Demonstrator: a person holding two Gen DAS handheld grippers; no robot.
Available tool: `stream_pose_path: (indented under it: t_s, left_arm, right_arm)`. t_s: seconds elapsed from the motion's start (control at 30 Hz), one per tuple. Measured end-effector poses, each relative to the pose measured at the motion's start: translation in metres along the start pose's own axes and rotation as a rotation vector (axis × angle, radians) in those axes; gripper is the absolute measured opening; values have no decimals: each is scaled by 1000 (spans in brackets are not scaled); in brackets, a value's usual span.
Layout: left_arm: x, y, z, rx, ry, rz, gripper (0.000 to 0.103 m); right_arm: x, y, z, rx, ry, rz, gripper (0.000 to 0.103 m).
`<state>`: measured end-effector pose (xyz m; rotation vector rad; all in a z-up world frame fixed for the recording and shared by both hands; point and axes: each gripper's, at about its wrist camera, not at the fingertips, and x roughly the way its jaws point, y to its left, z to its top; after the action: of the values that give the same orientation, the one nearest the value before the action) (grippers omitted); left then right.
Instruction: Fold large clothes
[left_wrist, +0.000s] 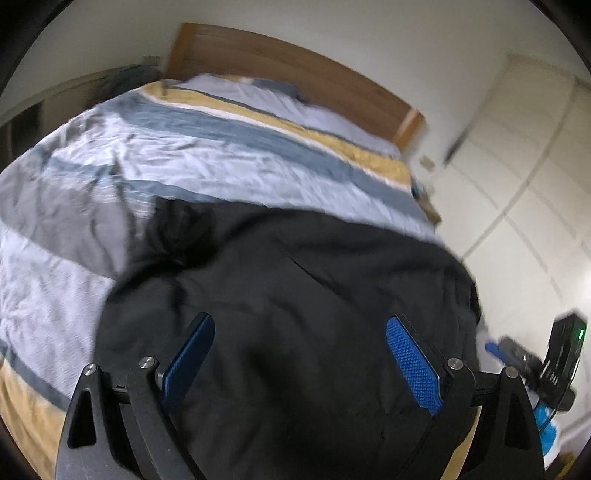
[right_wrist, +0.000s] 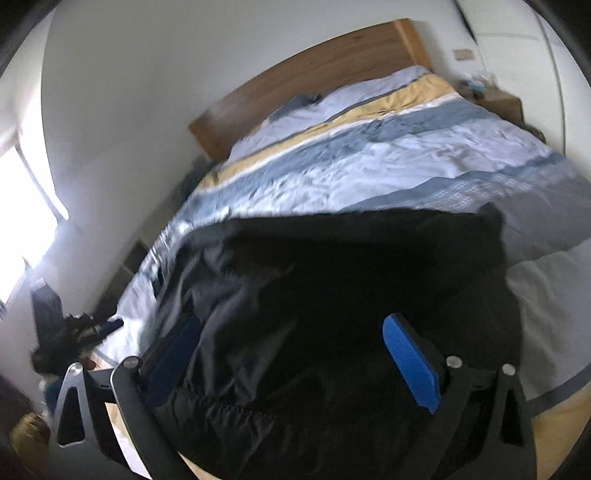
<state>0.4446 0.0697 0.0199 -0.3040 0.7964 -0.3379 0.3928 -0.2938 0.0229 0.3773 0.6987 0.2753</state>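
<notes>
Matt black cloth garment (left_wrist: 295, 295), softly creased; rumpled striped cotton-like duvet (left_wrist: 184, 155); smooth, satin-finished wooden headboard (left_wrist: 295, 55); finely textured blue rubbery pads (left_wrist: 413, 365) on matt black plastic fingers.

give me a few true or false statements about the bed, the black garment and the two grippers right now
1. The black garment lies on a striped duvet. True.
2. The left hand-held gripper is shut on the garment. False: its fingers stand wide apart, open above the cloth.
3. The headboard is wooden. True.
4. The right hand-held gripper is shut. False: it is open too.
5. The garment is neatly folded into a small square. False: it is spread out and rumpled.
</notes>
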Motion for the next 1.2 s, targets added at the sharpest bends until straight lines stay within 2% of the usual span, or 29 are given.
stream_pose_path:
  t_s: [0.13, 0.27, 0.4, 0.53, 0.7, 0.83, 0.97, 1.07, 1.13, 1.2]
  left_arm:
    - [56, -28, 17, 61, 65, -29, 93]
    - [121, -44, 47, 118, 119, 41, 96]
    - [181, -36, 73, 109, 183, 134, 98]
    - [235, -32, 89, 119, 226, 224, 102]
    - [281, -21, 97, 116, 259, 262, 102]
    - [295, -9, 95, 82, 266, 237, 102]
    - [284, -5, 96, 79, 278, 229, 102]
    - [264, 22, 106, 63, 312, 318, 103]
    - [244, 55, 112, 4, 336, 412, 102]
    - [222, 82, 114, -23, 342, 519, 103]
  right_arm:
    - [38, 12, 10, -46, 17, -20, 100]
    - [95, 6, 37, -77, 60, -81, 100]
    - [158, -16, 62, -90, 133, -150, 101]
    - [211, -41, 82, -70, 172, -180, 101]
    - [262, -62, 95, -72, 218, -214, 103]
    - [279, -80, 93, -44, 216, -192, 103]
    - [275, -85, 93, -40, 222, -163, 103]
    - [256, -94, 99, -79, 245, -197, 103]
    - [240, -109, 104, -59, 243, -259, 103]
    - [218, -131, 107, -29, 253, -362, 103]
